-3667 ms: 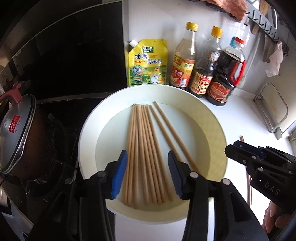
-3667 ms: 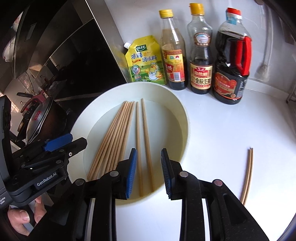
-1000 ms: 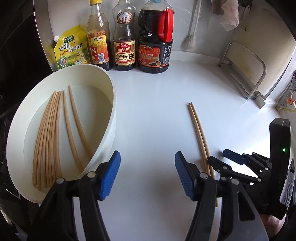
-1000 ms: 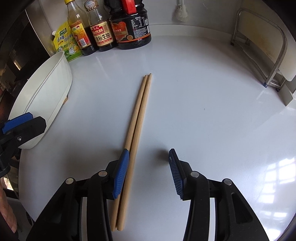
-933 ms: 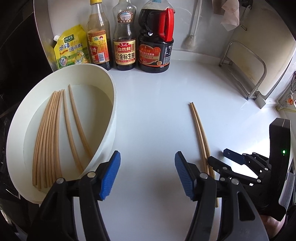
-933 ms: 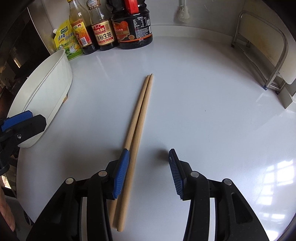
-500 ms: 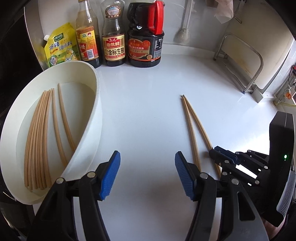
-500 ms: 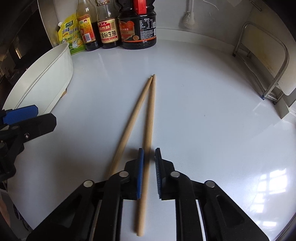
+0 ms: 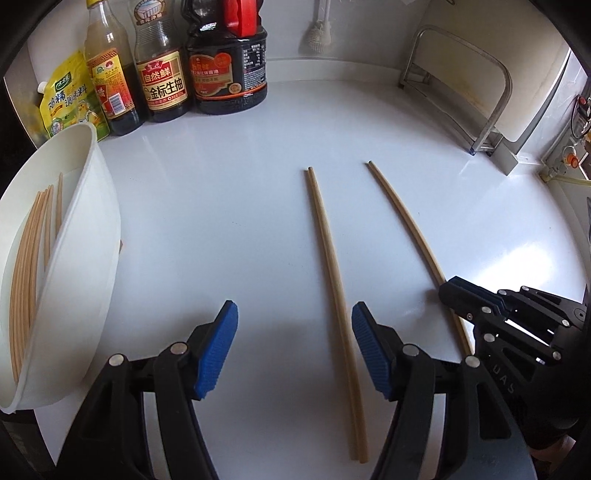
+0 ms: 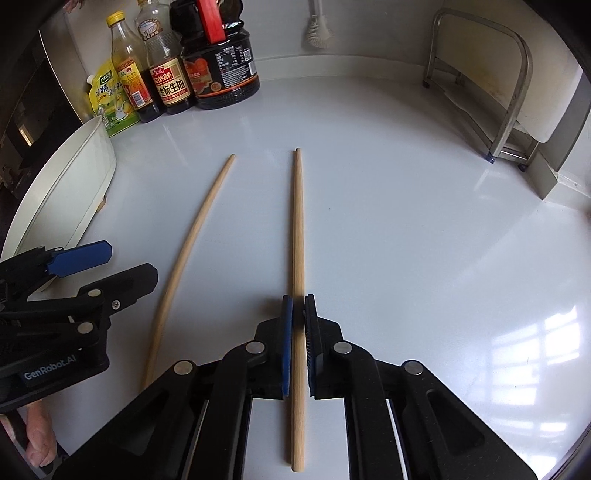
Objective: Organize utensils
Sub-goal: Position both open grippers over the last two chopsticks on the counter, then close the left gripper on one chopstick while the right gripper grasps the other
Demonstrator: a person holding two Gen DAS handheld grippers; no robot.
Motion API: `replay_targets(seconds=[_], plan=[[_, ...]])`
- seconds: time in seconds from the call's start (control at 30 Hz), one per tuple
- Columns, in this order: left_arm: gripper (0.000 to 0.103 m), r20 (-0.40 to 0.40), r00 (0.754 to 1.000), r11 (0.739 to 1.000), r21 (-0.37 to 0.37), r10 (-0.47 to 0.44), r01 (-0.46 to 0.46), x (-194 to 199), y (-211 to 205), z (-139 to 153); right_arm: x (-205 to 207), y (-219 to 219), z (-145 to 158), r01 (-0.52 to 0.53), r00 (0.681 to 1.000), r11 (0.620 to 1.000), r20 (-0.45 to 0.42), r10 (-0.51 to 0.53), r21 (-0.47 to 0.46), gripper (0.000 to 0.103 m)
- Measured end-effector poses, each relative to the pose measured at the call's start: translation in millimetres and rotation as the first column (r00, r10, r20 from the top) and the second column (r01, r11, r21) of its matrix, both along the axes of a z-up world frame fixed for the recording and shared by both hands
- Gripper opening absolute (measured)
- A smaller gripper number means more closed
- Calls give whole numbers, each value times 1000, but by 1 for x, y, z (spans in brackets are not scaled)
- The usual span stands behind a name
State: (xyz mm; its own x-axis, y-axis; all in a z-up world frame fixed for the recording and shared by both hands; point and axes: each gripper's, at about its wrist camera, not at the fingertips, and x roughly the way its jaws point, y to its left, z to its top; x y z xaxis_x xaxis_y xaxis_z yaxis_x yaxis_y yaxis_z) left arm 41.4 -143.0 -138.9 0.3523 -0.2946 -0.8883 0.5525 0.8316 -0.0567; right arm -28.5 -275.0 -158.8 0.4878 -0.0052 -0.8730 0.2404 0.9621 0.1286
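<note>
My right gripper is shut on one wooden chopstick, which points away along the white counter; the same stick shows in the left wrist view, ending in the right gripper. A second chopstick lies on the counter, also in the right wrist view. My left gripper is open and empty, low over the counter, its right finger beside that loose stick. A white bowl at the left holds several more chopsticks.
Three sauce bottles and a yellow seasoning pouch stand at the back left. A metal rack stands at the back right, with a brush against the wall. The stove is off to the left.
My right gripper has closed on one chopstick of the pair and pulled it to the right, away from the other. Both grippers have moved away from the bowl toward the counter's middle.
</note>
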Motion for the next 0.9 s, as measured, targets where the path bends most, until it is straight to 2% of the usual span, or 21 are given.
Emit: replay_targets(seconds=[0.3, 0.37, 0.43, 0.47, 0.73, 0.77, 0.8, 0.83, 0.87, 0.9], plan=[[65, 20, 1000, 1000, 27, -3, 3, 1, -11, -9, -5, -13, 1, 17, 1000, 1000, 7, -17, 26, 8], [65, 19, 1000, 1000, 28, -3, 3, 1, -11, -11, -5, -12, 1, 9, 1000, 1000, 8, -9, 21, 11], [65, 18, 1000, 1000, 28, -2, 2, 2, -11, -13, -4, -10, 1, 2, 1000, 1000, 8, -2, 7, 27], [65, 19, 1000, 1000, 29, -3, 2, 1, -12, -14, -3, -9, 2, -2, 1000, 1000, 7, 2, 5, 29], [66, 48, 999, 999, 38, 7, -9, 1, -8, -16, 4, -8, -1, -11, 1000, 997, 8, 12, -74, 30], [65, 51, 999, 999, 37, 6, -8, 1, -8, -16, 5, -7, -1, -18, 1000, 996, 6, 19, -86, 30], [58, 54, 999, 999, 33, 1, -3, -1, -8, -16, 5, -5, -1, -24, 1000, 995, 5, 25, -97, 30], [48, 59, 998, 999, 32, -8, 6, -2, -9, -15, 4, -5, -2, -25, 1000, 995, 7, 26, -100, 30], [43, 62, 998, 999, 30, -18, 16, -5, -11, -14, 4, -5, -2, -22, 1000, 995, 10, 23, -98, 30], [32, 61, 998, 999, 24, -24, 22, -7, -12, -13, 3, -4, -2, -20, 1000, 995, 12, 21, -97, 30]])
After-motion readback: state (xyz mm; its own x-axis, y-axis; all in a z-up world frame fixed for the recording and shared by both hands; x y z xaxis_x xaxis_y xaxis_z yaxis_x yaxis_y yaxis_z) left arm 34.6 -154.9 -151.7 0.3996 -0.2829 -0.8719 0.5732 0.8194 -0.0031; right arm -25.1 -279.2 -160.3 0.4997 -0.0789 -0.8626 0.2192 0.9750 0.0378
